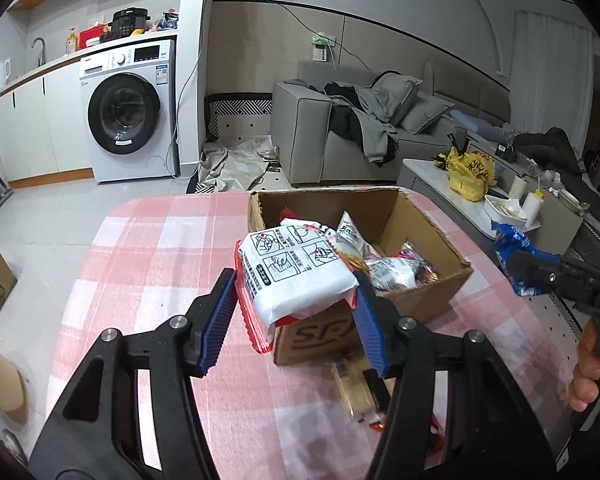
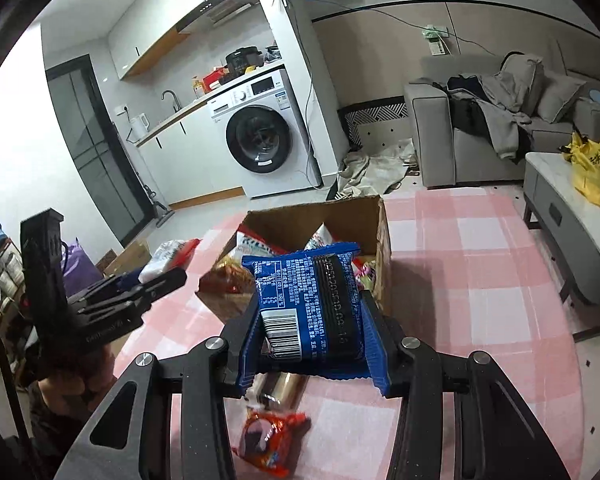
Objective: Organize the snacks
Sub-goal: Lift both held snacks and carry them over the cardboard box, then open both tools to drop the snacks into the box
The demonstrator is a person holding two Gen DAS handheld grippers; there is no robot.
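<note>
Cardboard box lies ahead and below both grippers; right gripper is clamped on a blue snack packet, left gripper on a white-and-red noodle packet, nearer the opening.

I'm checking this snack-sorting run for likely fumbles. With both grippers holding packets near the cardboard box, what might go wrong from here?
1. The left gripper holds the white and red noodle packet by its near end only; it may sag or slip short of the cardboard box.
2. The box already holds a pile, so the blue packet in the right gripper might slide off over the rim.
3. Both grippers are close together and may collide at the box.
</note>
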